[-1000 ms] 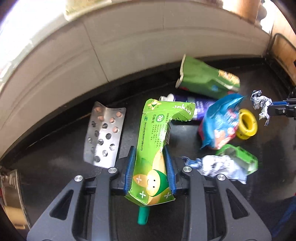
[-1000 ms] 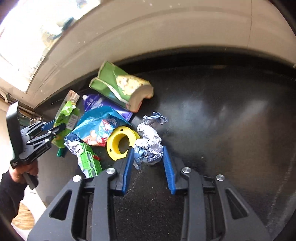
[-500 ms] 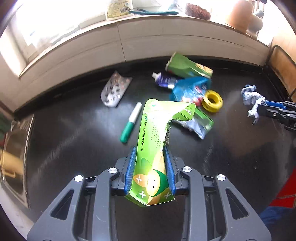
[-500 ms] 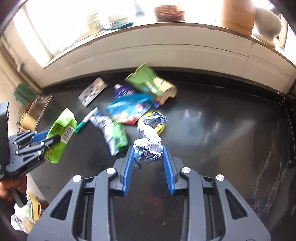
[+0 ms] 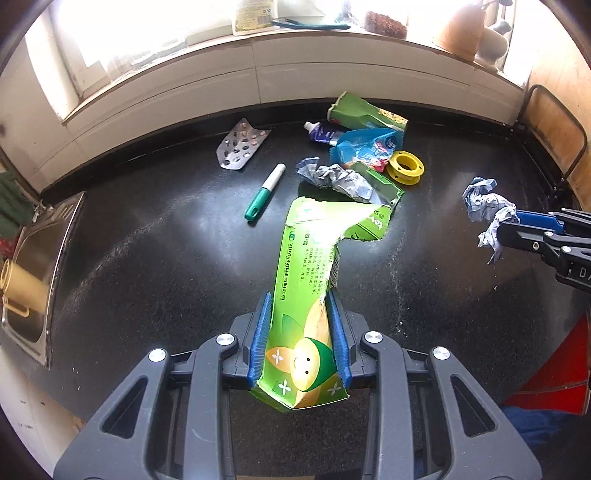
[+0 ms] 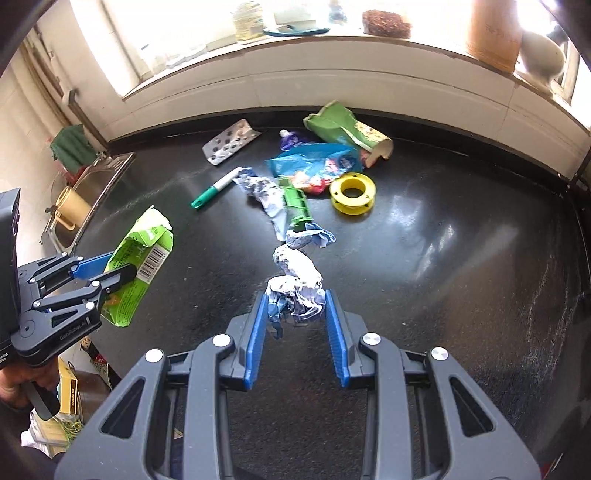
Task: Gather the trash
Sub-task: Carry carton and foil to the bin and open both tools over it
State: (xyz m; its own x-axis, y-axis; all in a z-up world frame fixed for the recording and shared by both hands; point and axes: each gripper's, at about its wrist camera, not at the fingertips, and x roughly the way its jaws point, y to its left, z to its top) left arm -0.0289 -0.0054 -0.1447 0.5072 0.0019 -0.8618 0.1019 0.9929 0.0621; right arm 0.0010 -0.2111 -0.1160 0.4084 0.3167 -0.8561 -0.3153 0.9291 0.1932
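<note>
My left gripper (image 5: 299, 306) is shut on a torn green carton (image 5: 310, 266) and holds it above the black counter (image 5: 147, 258); the carton also shows in the right wrist view (image 6: 138, 258). My right gripper (image 6: 295, 306) is shut on a crumpled paper wad (image 6: 295, 288), also seen in the left wrist view (image 5: 487, 214), held above the counter. On the counter lie a crumpled wrapper (image 5: 340, 181), a blue snack bag (image 5: 365, 146), a green chip bag (image 5: 365, 114), a tube (image 5: 323, 133), a blister pack (image 5: 240, 147), a green marker (image 5: 264, 192) and a yellow spool (image 5: 406, 166).
A steel sink (image 5: 40, 258) with a cup is at the counter's left end. A white tiled wall and a window sill with jars (image 6: 384, 18) run along the back. A wooden chair back (image 5: 554, 129) stands at the right.
Both grippers have risen and pulled back from the trash pile with their loads, so more of the counter, the sink and the sill show. The marker under the carton is uncovered.
</note>
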